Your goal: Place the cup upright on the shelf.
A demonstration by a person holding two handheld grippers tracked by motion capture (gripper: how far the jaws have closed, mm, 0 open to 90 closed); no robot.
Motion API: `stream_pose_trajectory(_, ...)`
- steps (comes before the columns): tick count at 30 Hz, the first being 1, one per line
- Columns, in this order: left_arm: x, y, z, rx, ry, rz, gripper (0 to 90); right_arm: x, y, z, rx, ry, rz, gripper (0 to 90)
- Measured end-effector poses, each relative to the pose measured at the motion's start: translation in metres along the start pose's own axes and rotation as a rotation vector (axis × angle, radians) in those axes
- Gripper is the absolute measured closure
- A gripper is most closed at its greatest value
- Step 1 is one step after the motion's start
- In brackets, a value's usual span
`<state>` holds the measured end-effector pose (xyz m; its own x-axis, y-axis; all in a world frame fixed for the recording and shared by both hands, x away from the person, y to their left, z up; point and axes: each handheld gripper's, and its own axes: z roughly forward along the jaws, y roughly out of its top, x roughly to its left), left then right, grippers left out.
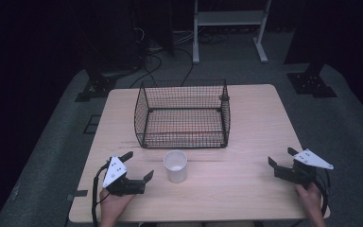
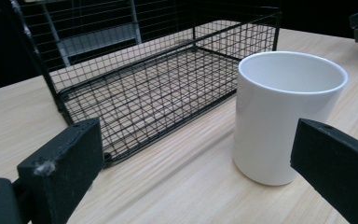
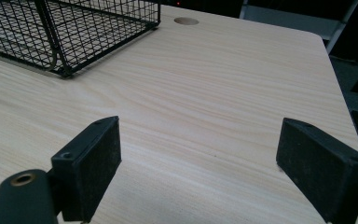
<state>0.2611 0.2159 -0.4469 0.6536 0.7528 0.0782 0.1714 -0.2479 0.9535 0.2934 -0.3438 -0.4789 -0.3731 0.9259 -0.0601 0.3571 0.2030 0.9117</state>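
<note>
Wire basket (image 1: 183, 115) stood at the table's (image 1: 246, 194) far middle, open-topped, its mesh walls blocking any level approach. White cup (image 1: 175, 166) stood just before the basket's near wall, a narrow gap between them. Bare tabletop ran along the right edge and near edge. Left edge beside the basket also lay open.

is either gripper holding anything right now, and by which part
Nothing is held. The left gripper and right gripper both stand open over the light wooden table; the white cylindrical cup stands free beside the black wire basket.
</note>
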Motion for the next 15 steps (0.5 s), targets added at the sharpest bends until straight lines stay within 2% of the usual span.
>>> stream_pose_trajectory(15,-0.015,0.003,0.008,0.004,-0.073,0.041,2.1,0.000,0.000,0.000,-0.002,0.004,0.000,13.0)
